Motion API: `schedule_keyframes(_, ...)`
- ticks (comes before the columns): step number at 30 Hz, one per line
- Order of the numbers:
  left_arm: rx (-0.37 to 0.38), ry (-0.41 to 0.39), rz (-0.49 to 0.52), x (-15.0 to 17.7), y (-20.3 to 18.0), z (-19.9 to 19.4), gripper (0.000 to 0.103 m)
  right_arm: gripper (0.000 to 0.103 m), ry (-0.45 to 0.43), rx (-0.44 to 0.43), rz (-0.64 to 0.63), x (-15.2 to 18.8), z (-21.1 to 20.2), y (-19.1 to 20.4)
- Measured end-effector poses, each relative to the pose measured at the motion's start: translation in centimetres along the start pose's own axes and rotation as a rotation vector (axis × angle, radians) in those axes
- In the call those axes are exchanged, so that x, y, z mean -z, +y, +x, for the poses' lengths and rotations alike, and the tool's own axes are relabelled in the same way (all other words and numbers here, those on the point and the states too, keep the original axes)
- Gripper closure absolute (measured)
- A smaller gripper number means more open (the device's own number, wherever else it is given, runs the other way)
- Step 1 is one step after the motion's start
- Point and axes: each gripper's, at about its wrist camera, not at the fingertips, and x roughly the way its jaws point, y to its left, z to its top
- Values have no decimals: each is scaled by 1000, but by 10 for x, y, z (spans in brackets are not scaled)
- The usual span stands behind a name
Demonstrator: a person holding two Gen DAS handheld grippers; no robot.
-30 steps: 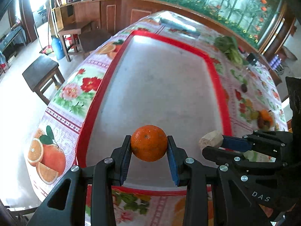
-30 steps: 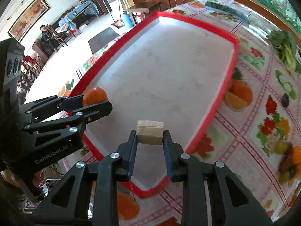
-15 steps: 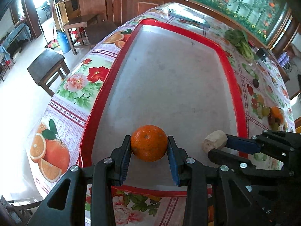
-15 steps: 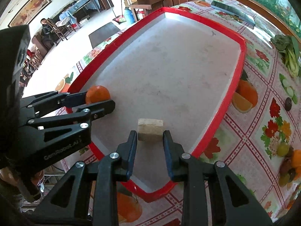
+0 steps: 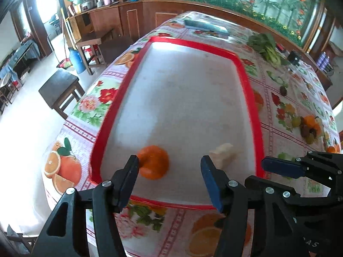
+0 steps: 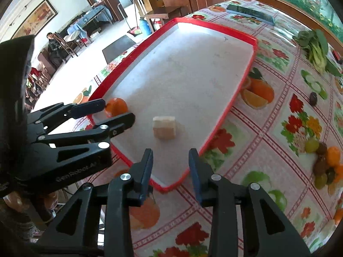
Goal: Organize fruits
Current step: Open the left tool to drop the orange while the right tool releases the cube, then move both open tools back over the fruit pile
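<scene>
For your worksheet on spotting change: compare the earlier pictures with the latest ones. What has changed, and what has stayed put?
Both grippers opened and drew back. The left gripper let go of the orange; the right gripper released the pale block. Both pieces now lie free at the near end of the red tray. Tray and tablecloth stayed put.

Tray point(image 6: 233, 98): glossy red plastic rim, matt pale speckled floor, looks smooth. Tablecloth point(image 6: 285, 111): shiny, smooth, plastic-looking, printed with fruit and flowers. Orange point(image 5: 153, 165): glossy peel, blurred so texture unclear. Pale block point(image 6: 164, 127): matt, rough, fibrous-looking faces. Left gripper point(image 5: 169, 178) and right gripper point(image 6: 170, 167): matt black plastic bodies, blue pads, bright metal screw heads. Stool point(image 5: 59, 87): dark wood. Cabinets point(image 5: 128, 19): glossy wood.
</scene>
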Motion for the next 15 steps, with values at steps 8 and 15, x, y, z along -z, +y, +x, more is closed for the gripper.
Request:
schedule_keyframes(8,48,-18,89,-1,-54,-11,43,63,-46,25,81,27,-36,-38)
schedule_keyframes(15,116,5,228,3,-129,-8,43,54,-103,87,226,74,-80,-100)
